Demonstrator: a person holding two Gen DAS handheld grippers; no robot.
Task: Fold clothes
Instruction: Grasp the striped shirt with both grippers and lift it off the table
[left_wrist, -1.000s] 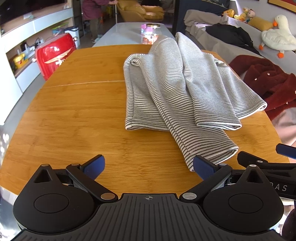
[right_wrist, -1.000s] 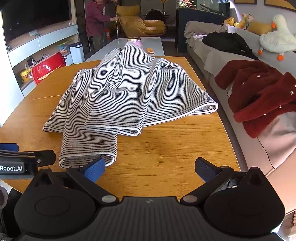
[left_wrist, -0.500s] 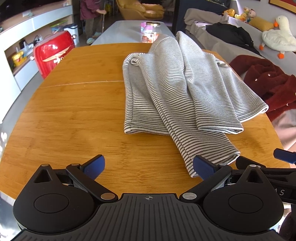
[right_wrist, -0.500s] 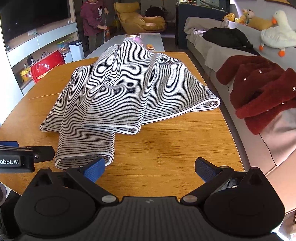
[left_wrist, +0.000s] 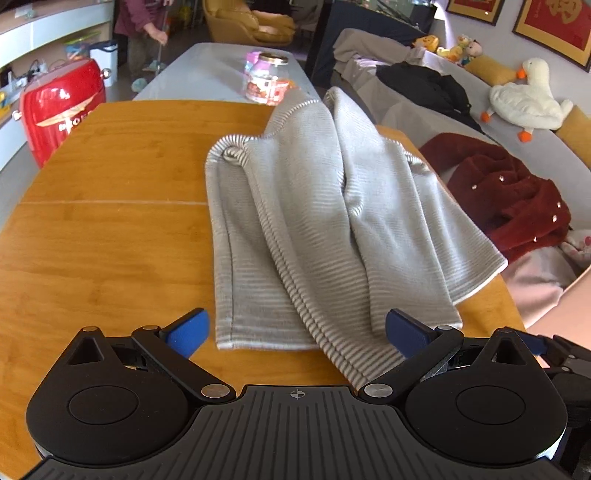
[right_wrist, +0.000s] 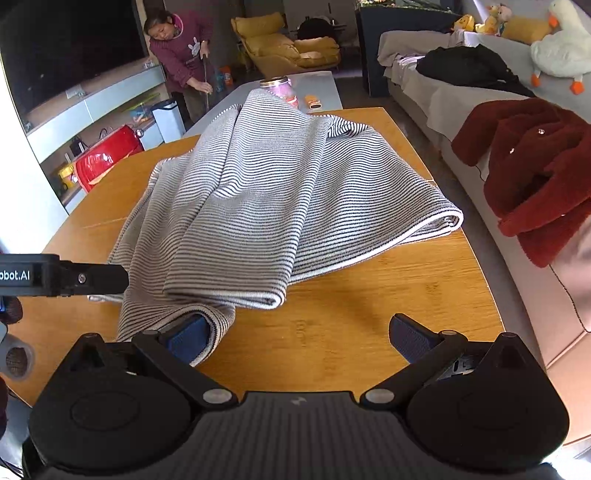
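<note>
Left wrist view: your left claw (left_wrist: 295, 326) is spread wide and grips nothing. Its left blue pad (left_wrist: 188, 330) sits over bare orange-brown bamboo worktop (left_wrist: 110, 240); its right pad reaches the near end of the grey-and-white striped knit garment (left_wrist: 314, 221). The near hem lies between the two pads. This view is blurred, so the stripes read as plain grey over most of the cloth.

The garment lies loosely folded on the worktop, running from the near edge to the far edge, right of centre. One long folded strip crosses diagonally over the lower layers.

Far left, beyond the worktop: a glossy red rounded case (left_wrist: 59, 107). Far centre, on a pale grey low table (left_wrist: 207, 74): a clear jar with a pink label (left_wrist: 266, 79).

Right wrist view: your right claw (right_wrist: 295, 338) is also wide apart and holds nothing. Its left pad is at the near folded corner of the garment, with cloth bunched against it; whether it presses on the cloth cannot be told. Its right pad is over bare wood. The left claw's black body shows at the left edge, just beside the garment.

Right of the worktop: a dark red fleece jacket (right_wrist: 532, 177) lies on a grey sofa (right_wrist: 436, 99).
</note>
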